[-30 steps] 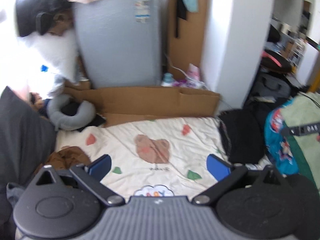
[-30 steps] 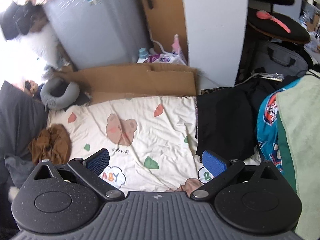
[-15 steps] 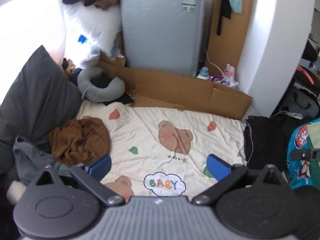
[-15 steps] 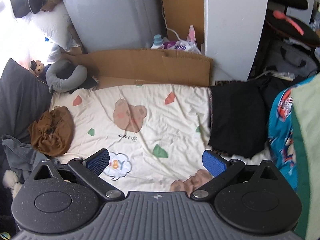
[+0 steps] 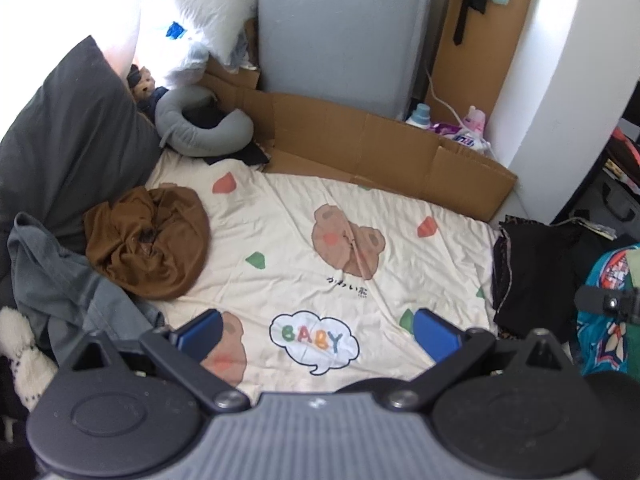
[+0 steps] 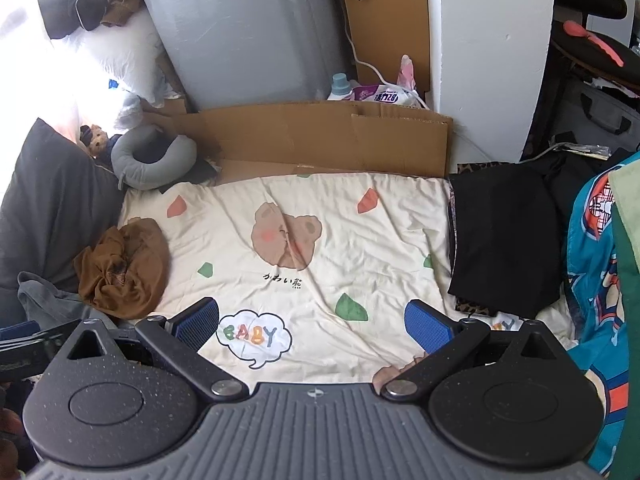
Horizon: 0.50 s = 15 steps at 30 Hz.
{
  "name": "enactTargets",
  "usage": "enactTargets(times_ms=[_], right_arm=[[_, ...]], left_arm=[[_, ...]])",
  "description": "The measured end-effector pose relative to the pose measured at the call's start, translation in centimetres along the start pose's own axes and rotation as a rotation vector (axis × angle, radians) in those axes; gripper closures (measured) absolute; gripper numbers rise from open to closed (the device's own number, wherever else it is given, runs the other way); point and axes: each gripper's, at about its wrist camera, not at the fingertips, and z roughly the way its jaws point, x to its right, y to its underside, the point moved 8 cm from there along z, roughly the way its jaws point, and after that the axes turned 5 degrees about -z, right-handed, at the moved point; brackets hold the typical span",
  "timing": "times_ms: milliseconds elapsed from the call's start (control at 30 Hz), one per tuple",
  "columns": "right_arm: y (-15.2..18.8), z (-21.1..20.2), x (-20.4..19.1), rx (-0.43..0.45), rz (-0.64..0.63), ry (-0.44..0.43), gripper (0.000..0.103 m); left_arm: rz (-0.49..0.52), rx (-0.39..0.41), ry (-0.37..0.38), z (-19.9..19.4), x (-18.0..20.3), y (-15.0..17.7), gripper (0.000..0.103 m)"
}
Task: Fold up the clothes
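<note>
We see a cream blanket [image 6: 352, 240] of soft matt cloth, lightly creased, printed with bears and coloured shapes. On it lies a brown garment [image 6: 124, 268], a crumpled matt fabric, and a black garment [image 6: 500, 240] of smooth dark cloth with a leopard-print edge. The cardboard [image 6: 320, 136] behind is plain matt brown paperboard. The grey appliance [image 6: 240, 28] looks wrapped in glossy plastic film. Our right claw [image 6: 312, 326] is speckled matt black plastic, with ribbed blue pads [image 6: 428, 326] and shiny metal pivot screws; the left claw [image 5: 316, 334] looks alike.
</note>
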Motion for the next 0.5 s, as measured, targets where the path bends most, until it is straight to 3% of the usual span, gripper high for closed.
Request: enactTargets(times_ms=[500], right_arm=[[1.3, 1.2, -0.7, -0.048, -0.036, 0.012, 0.001]], left_arm=[[0.042, -0.028, -0.043, 2.5, 2.0, 1.8, 0.001]])
